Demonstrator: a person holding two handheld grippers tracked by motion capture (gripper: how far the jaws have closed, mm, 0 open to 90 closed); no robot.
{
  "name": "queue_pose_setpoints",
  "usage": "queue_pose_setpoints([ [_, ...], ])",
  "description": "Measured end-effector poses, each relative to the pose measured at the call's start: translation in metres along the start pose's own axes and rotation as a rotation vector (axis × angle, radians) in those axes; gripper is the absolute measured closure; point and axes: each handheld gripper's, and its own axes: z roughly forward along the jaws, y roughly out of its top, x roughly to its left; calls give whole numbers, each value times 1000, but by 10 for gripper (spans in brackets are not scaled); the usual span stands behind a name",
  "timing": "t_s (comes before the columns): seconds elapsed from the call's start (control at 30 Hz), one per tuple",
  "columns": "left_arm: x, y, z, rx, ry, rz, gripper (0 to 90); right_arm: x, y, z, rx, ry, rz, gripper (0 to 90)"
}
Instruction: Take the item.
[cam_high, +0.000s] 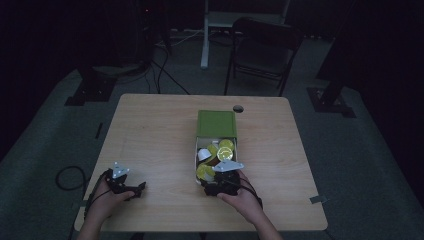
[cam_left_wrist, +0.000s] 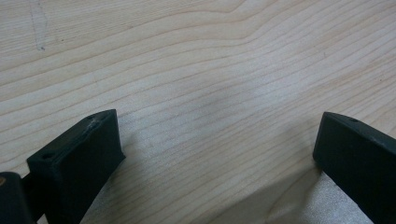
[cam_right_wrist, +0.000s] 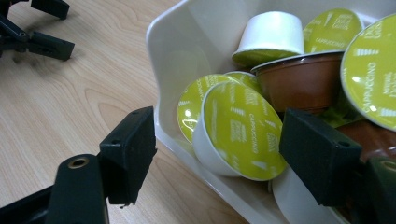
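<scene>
The right gripper (cam_right_wrist: 217, 140), wide, straddles a light, stiff pod (cam_right_wrist: 240, 133) at the box (cam_right_wrist: 187, 42) edge; grip its rim. Left gripper (cam_left_wrist: 217, 154) wide, empty.

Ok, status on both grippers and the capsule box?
Left gripper open, resting on bare table. Right gripper open, straddling a white capsule at the box rim. Wall stands inside the left finger.

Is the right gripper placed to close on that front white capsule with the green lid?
Probably yes: the right gripper stands open with the capsule between its jaws, though the tray wall crowds one jaw.
</scene>
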Motion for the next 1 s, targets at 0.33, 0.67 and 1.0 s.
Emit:
queue_pose_setpoints([
  [0.33,0,0,0,1,0,0,13,2,-5,8,9,-12,20,283],
  [0.67,0,0,0,0,0,0,13,0,-3,11,8,-11,7,371],
  [1.0,0,0,0,0,0,0,13,2,-2,11,8,-17,-28,520],
])
